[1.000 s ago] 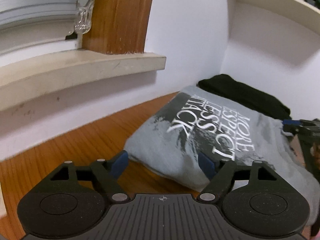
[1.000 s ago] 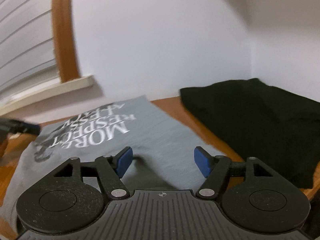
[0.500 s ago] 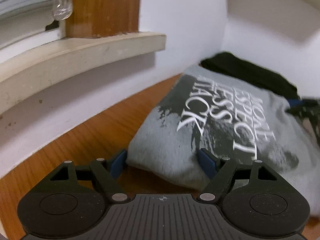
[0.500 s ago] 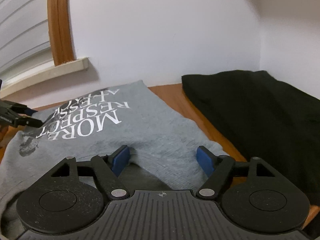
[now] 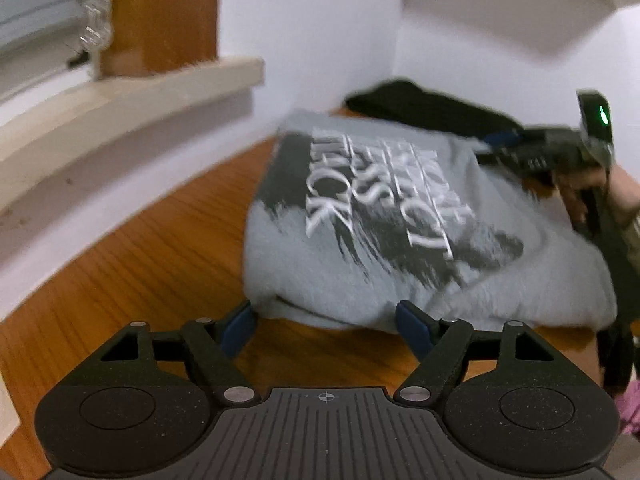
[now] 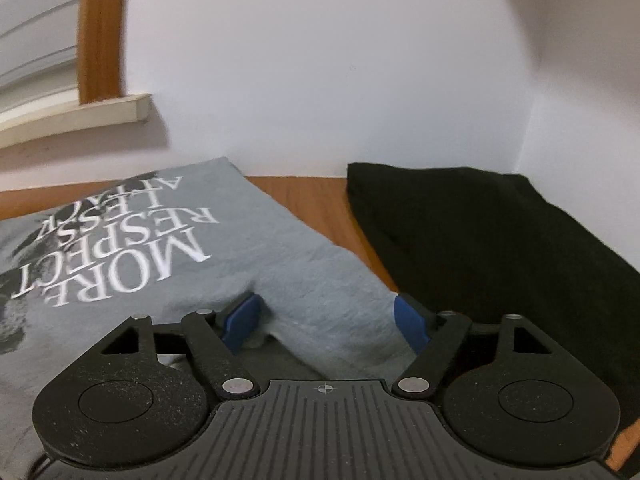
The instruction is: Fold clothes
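A folded grey T-shirt point(image 5: 360, 248) with white lettering lies on the wooden table point(image 5: 152, 248). My left gripper point(image 5: 326, 326) stands open at its near folded edge, which lies between the blue pads point(image 5: 240, 326). My right gripper point(image 6: 326, 320) is open over the shirt's point(image 6: 280, 248) corner nearest the black garment, with grey cloth bunched between its fingers. In the left wrist view, a hand holds the right gripper point(image 5: 520, 144) at the shirt's far right side. A folded black garment point(image 6: 480, 240) lies behind the shirt in the wall corner, where the black garment point(image 5: 420, 108) also shows.
A pale window sill point(image 5: 120, 104) and wooden frame point(image 5: 160, 12) stand to the left above the table. White walls close the back and right. A white shelf point(image 5: 520, 12) hangs overhead at the right. Something pink point(image 5: 628, 412) lies at the right edge.
The left gripper has come up to the shirt's near edge. The right gripper's jaws have widened a little and its view has swung right, so the left gripper has left that view.
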Motion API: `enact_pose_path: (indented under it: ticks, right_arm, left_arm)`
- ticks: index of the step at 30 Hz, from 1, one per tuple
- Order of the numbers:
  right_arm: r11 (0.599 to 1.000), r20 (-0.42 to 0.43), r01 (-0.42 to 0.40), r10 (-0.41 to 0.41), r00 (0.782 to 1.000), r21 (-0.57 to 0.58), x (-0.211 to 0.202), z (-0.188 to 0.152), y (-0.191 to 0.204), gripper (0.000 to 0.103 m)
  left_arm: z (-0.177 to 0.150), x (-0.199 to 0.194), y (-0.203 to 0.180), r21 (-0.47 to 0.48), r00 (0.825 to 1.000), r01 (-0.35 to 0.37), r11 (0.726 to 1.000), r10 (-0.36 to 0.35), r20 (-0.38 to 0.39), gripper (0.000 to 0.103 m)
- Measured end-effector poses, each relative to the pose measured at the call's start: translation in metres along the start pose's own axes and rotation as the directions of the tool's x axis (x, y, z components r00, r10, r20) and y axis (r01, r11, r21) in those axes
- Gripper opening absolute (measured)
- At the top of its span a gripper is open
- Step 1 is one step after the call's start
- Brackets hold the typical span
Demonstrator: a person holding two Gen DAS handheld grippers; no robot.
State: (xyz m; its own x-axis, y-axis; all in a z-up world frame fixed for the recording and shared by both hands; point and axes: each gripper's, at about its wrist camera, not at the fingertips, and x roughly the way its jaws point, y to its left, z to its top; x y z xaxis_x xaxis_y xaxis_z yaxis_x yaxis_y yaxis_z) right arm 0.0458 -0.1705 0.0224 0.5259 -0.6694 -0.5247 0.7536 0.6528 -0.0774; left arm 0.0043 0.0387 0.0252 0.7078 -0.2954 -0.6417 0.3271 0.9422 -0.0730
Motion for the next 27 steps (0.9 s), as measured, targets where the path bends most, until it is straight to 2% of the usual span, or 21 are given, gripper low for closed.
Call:
enact_pose_path:
  ticks: [2, 7, 10, 15, 19, 21, 27]
  right_arm:
    - [0.999, 0.007, -0.033, 0.033, 0.999, 0.007, -0.013, -0.005, 0.004, 0.075]
    - [0.988, 0.016, -0.152, 0.152, 0.988, 0.007, -0.043, -0.018, 0.026, 0.075]
    - [0.974, 0.022, -0.225, 0.226, 0.974, -0.01, -0.057, -0.023, 0.049, 0.075]
    - [0.943, 0.036, -0.332, 0.333, 0.942, -0.03, -0.075, -0.022, 0.086, 0.075]
    - [0.909, 0.004, -0.406, 0.409, 0.913, -0.092, -0.084, -0.028, 0.113, 0.075]
    - [0.897, -0.034, -0.418, 0.418, 0.908, -0.142, -0.083, -0.032, 0.126, 0.075]
    - [0.885, -0.111, -0.381, 0.364, 0.925, -0.269, -0.086, -0.045, 0.136, 0.075]
  left_arm:
    - [0.007, -0.004, 0.006, -0.006, 0.998, -0.028, 1.0, 0.028, 0.052, 0.081]
    - [0.028, 0.008, 0.011, -0.017, 0.993, -0.037, 0.999, 0.038, 0.116, 0.084]
    - [0.037, 0.033, 0.005, 0.0, 0.995, -0.054, 0.999, 0.054, 0.089, 0.084]
    - [0.034, 0.064, -0.01, 0.071, 0.997, -0.08, 0.994, 0.08, 0.01, 0.081]
    - [0.028, 0.065, -0.004, 0.015, 0.998, -0.055, 0.998, 0.056, -0.02, 0.08]
    - [0.025, 0.062, -0.001, -0.005, 0.999, -0.042, 0.999, 0.041, -0.034, 0.081]
    - [0.018, 0.048, -0.008, 0.013, 0.997, -0.02, 1.0, 0.02, -0.073, 0.081]
